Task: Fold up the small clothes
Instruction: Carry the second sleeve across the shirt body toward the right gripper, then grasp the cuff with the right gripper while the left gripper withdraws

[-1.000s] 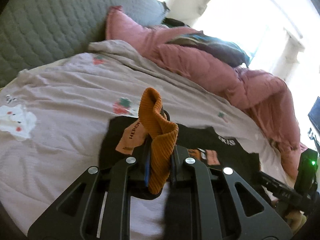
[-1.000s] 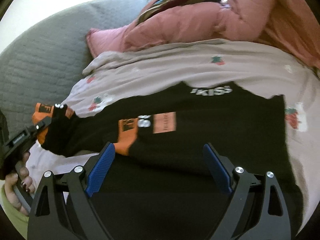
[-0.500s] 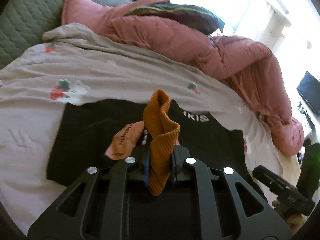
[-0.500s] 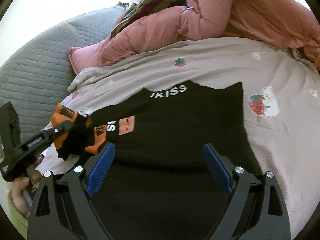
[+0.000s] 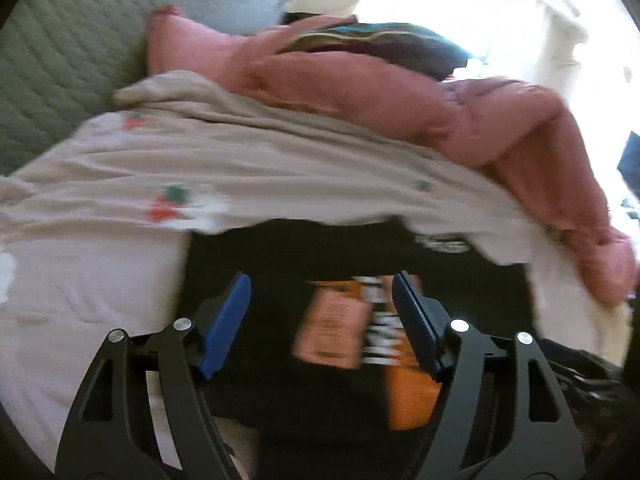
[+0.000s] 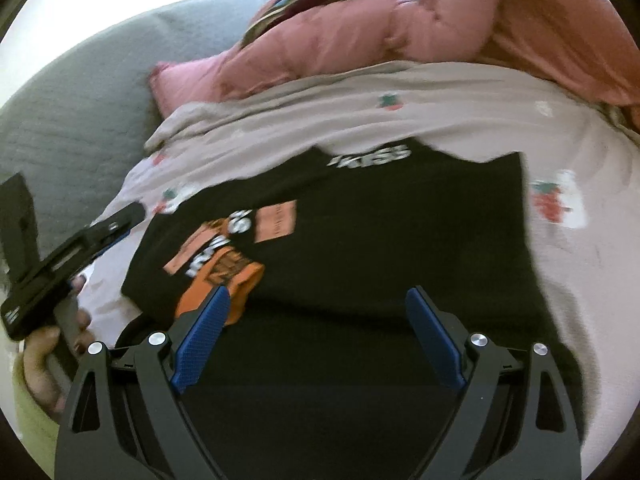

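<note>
On bedsheet (image 6: pixel 460 120): black shirt (image 6: pixel 400 240), folded flat.

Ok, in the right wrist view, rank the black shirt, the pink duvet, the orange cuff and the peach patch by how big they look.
1. black shirt
2. pink duvet, though it lies farther away and runs out of frame, so its rank is unsure
3. orange cuff
4. peach patch, close to the cuff

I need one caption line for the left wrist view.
Left hand-held gripper opening above a black shirt with its orange cuff folded in.
</note>
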A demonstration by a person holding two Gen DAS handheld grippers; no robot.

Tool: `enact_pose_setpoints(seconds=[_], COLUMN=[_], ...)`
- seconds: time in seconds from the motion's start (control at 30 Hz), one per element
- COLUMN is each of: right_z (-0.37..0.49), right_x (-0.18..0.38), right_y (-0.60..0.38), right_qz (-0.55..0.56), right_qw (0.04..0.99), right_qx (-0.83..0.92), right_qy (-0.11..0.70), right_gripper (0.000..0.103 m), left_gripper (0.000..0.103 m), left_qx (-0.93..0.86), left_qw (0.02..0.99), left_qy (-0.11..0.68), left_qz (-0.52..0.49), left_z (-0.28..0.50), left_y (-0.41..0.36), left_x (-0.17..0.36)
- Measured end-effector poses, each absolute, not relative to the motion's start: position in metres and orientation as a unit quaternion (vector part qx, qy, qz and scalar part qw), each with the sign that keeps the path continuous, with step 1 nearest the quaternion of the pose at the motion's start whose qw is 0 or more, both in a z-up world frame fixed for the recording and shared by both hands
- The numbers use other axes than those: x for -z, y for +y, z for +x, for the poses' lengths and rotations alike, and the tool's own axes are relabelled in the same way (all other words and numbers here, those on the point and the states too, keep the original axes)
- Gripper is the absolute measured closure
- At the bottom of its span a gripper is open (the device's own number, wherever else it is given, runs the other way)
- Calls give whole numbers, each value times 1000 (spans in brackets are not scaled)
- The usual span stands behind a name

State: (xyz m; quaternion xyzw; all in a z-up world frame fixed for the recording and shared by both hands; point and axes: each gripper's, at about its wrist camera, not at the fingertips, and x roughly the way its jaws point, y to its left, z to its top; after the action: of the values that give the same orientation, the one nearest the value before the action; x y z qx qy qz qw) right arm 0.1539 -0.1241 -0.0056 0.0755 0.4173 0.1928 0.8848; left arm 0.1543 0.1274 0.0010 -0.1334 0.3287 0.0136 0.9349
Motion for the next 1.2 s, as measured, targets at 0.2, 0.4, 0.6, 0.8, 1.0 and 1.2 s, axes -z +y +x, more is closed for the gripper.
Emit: enact_pose_setpoints(seconds=[0.2, 0.4, 0.6, 0.8, 1.0, 1.2], right_z=[164, 185, 197, 192, 183, 174], right_x=[15, 31, 48, 45, 24, -16], right_y=[-72, -44, -39, -32, -32, -48], right_qz=[41, 30, 67, 64, 62, 44], right_qw=[870, 855, 849, 851, 867, 896], right_qx=[-233, -244, -228, -247, -264, -266], right_qy=[433, 457, 472, 459, 418, 352], right_gripper=[14, 15, 51, 87, 90, 90], left_gripper=[24, 17, 14, 12, 11, 11], left_qx=[-43, -71, -91, -92, -94, -101], left_qw=[931, 928, 930, 930, 932, 930], left_qy=[328, 328, 319, 319, 309, 302], left_qz=[-157, -160, -159, -157, -166, -182], left_z=[152, 150, 147, 147, 144, 142], left_y=[153, 163, 167, 165, 169, 178], left_x=[4, 5, 2, 1, -1, -2])
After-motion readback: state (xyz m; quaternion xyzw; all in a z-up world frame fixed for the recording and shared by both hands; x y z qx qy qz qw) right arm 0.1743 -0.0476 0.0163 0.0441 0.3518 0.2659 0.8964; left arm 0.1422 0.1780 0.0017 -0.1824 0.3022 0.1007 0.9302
